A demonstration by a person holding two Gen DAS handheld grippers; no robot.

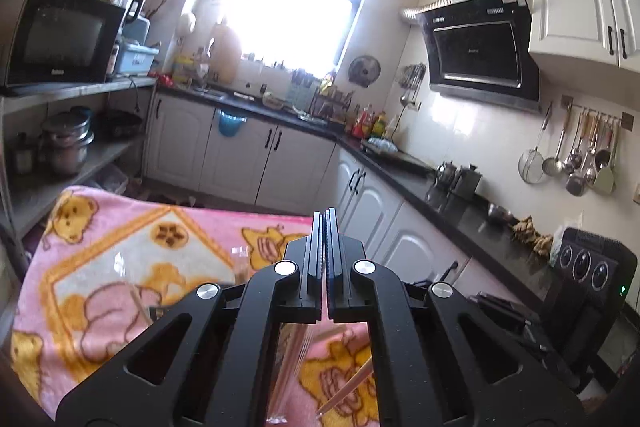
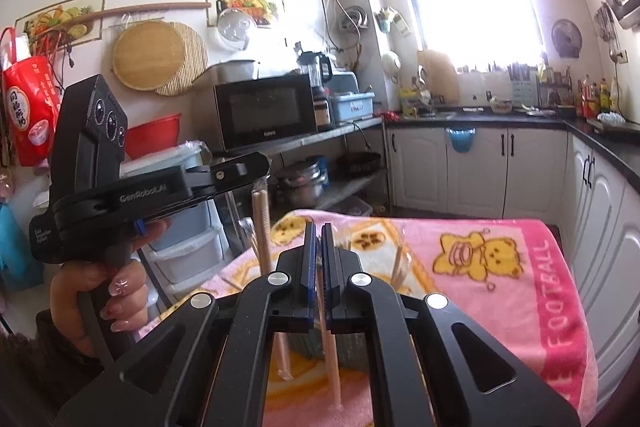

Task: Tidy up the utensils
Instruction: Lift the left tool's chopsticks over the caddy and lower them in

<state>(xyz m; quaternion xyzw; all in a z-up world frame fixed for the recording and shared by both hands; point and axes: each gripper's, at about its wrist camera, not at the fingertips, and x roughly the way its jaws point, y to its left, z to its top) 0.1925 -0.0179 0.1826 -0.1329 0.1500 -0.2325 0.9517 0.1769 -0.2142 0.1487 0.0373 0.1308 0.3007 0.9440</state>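
My left gripper (image 1: pixel 325 223) is shut on a clear plastic packet of chopsticks (image 1: pixel 294 367) that hangs below it over the pink blanket (image 1: pixel 120 227). In the right wrist view the left gripper (image 2: pixel 256 167) holds that packet (image 2: pixel 262 231) upright at the left. My right gripper (image 2: pixel 318 239) is shut on a single pale chopstick (image 2: pixel 330 359) that points down at the blanket (image 2: pixel 500 287). A clear glass (image 1: pixel 242 261) stands on the blanket. Another loose chopstick (image 1: pixel 348 387) lies on the blanket.
A metal shelf (image 1: pixel 80 87) with a microwave (image 1: pixel 60 35) and pots stands at the left. White cabinets under a dark counter (image 1: pixel 420 183) run along the back and right. Ladles hang on the wall (image 1: pixel 580 155).
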